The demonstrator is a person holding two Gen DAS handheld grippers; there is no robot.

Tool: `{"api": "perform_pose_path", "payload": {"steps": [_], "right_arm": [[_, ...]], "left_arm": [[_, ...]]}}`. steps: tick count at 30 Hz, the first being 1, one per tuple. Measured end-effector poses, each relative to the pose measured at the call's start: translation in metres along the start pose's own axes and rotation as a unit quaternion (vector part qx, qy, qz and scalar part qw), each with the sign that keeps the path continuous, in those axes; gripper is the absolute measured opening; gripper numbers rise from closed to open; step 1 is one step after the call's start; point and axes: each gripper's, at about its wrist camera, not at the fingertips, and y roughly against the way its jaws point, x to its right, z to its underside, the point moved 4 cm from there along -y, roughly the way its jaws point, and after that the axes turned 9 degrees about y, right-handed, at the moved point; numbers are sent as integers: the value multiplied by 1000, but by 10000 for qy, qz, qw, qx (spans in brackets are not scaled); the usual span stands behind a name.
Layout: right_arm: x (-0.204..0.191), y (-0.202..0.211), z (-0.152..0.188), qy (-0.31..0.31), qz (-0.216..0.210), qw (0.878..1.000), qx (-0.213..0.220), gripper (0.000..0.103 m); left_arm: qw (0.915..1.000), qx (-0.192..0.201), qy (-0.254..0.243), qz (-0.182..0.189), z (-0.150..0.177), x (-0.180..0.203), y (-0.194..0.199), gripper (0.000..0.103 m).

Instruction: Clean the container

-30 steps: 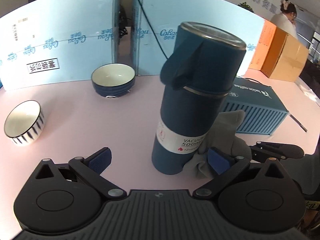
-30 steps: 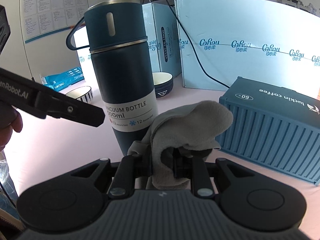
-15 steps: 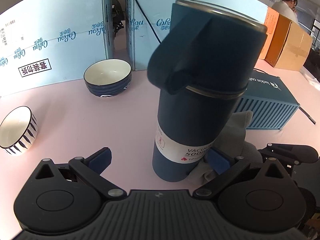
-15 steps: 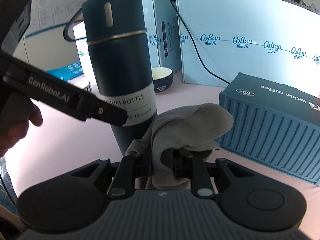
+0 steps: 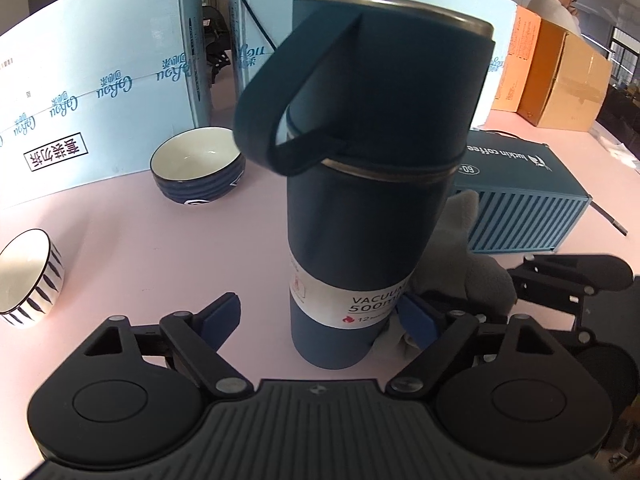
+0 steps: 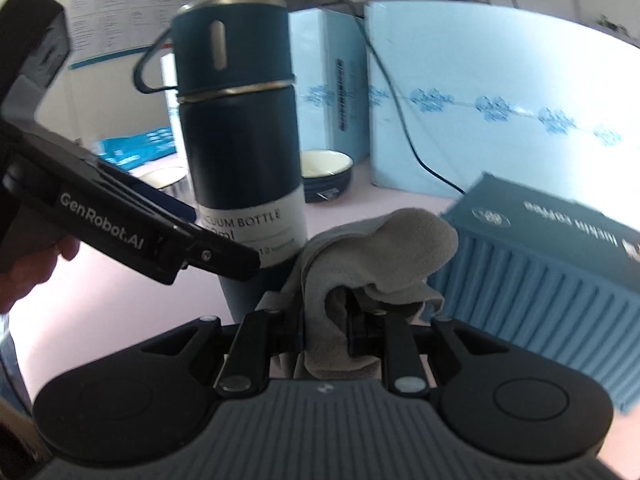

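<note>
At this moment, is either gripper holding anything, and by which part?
The right gripper is shut on a bunched fold of the grey cloth. The left gripper, its jaws just closing, straddles the vacuum bottle's lower body without gripping it yet.

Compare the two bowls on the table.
The blue bowl is dark with ribbed blue sides; the striped bowl is white with dark dashes. The blue bowl stands upright by the foam boards; the striped bowl sits near the picture's left edge and looks tilted there. Both are white inside, dark-rimmed and empty.

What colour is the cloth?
Grey; the cloth shows best in the right wrist view.
</note>
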Motion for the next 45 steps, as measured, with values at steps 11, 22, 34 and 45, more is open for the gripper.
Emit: {"api": "perform_pose_path", "payload": {"steps": [11, 22, 34, 45], "right_arm": [[23, 2, -28, 371, -302, 9987, 179, 22], [3, -29, 2, 788, -444, 9937, -662, 22], [1, -36, -9, 1035, -463, 9919, -571, 21], [0, -38, -17, 1023, -527, 9918, -564, 21]], "left_arm": [[9996, -158, -195, 113, -2, 1, -13, 84], [9992, -217, -345, 14, 1, 8, -31, 84], [9982, -221, -540, 101, 4, 13, -57, 84], [9987, -255, -393, 175, -5, 10, -74, 85]]}}
